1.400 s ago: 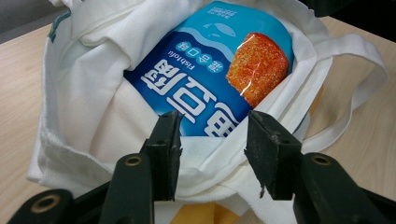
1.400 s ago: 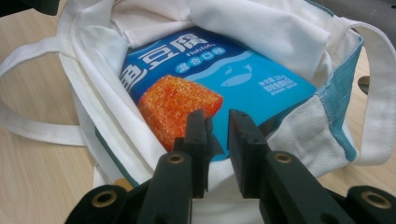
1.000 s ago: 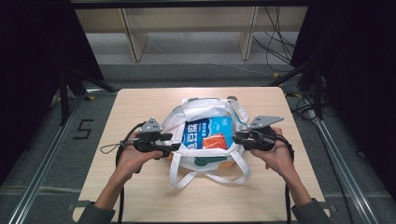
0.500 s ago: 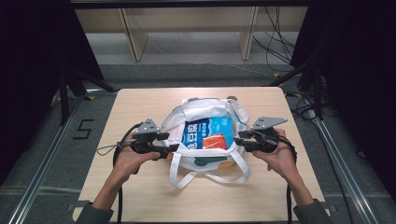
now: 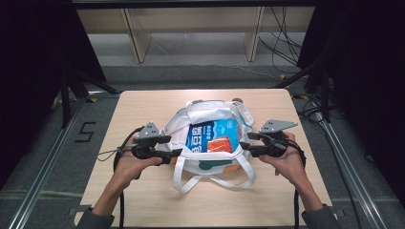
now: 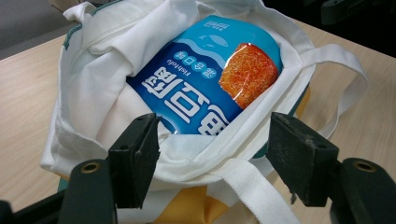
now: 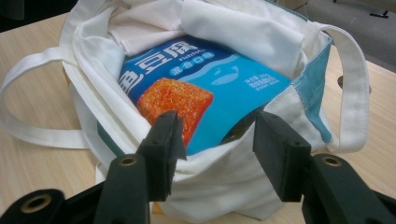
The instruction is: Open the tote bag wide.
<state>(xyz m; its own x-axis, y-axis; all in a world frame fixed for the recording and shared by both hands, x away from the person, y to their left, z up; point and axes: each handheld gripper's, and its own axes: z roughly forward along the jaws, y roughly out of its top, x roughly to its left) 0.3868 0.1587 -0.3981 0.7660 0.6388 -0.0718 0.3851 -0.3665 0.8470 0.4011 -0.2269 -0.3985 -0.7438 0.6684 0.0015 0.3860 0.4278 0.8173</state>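
Now Releasing: Two Hand-Held Grippers at the Mouth of a Packed Tote

Shown in the high view, a white canvas tote bag with teal and yellow panels (image 5: pixel 205 162) lies near the centre of the pale wooden desk (image 5: pixel 143 109), its mouth gaping upward. Inside rests a glossy blue plastic snack packet printed with an orange square (image 5: pixel 210 137), lying flat so the soft cloth walls cradle it. The left hand-held gripper (image 5: pixel 174 153) sits at the bag's nine o'clock rim, the right hand-held gripper (image 5: pixel 244 146) at its three o'clock rim; this opposed placement suits spreading the opening. Both pairs of jaws have just been opening. In the left gripper view the folded rim and a woven strap (image 6: pixel 252 186) lie between the parted black jaws, which stand clear of the cloth: released. In the right gripper view the jaws likewise straddle the rim without pinching it: released. The loose handles (image 5: pixel 217 181) trail toward six o'clock. The canvas is matte and creased; the packet is smooth and reflective; the jaw pads look rough and gritty.
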